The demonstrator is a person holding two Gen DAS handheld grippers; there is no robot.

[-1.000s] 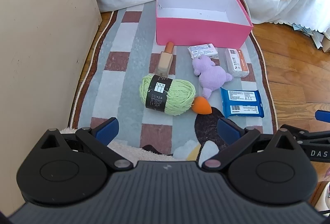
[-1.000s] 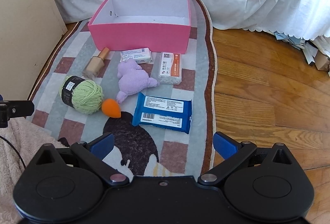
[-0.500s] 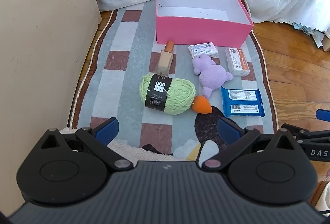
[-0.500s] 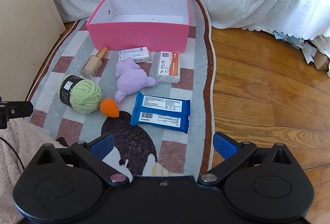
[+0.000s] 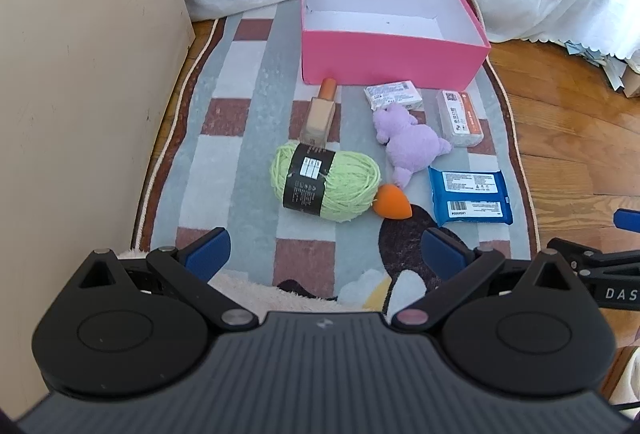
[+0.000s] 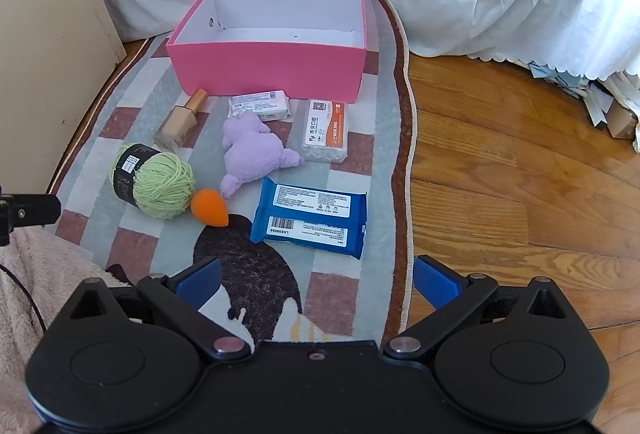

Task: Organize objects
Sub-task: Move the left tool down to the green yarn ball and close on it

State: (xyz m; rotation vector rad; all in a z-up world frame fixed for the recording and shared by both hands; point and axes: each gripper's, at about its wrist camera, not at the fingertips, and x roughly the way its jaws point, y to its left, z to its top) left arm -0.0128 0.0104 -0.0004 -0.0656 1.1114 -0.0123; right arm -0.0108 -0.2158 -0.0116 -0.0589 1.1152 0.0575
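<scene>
In the last second I only creep nearer: my left gripper (image 5: pixel 324 254) and right gripper (image 6: pixel 316 276) stay spread and empty, all 7 items still on the rug (image 5: pixel 248 138) before the empty pink box (image 5: pixel 390 52).

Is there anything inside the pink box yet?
No, the pink box shows only its bare white inside; every item lies on the rug in front.

Open pink box (image 6: pixel 272 68) stands empty on rug. In front lie: green yarn ball (image 6: pixel 154 183), orange sponge (image 6: pixel 209 208), purple plush (image 6: pixel 251 150), blue wipes pack (image 6: pixel 310 220), probably foundation bottle (image 6: pixel 180 120), two small packets (image 6: pixel 326 132).
</scene>
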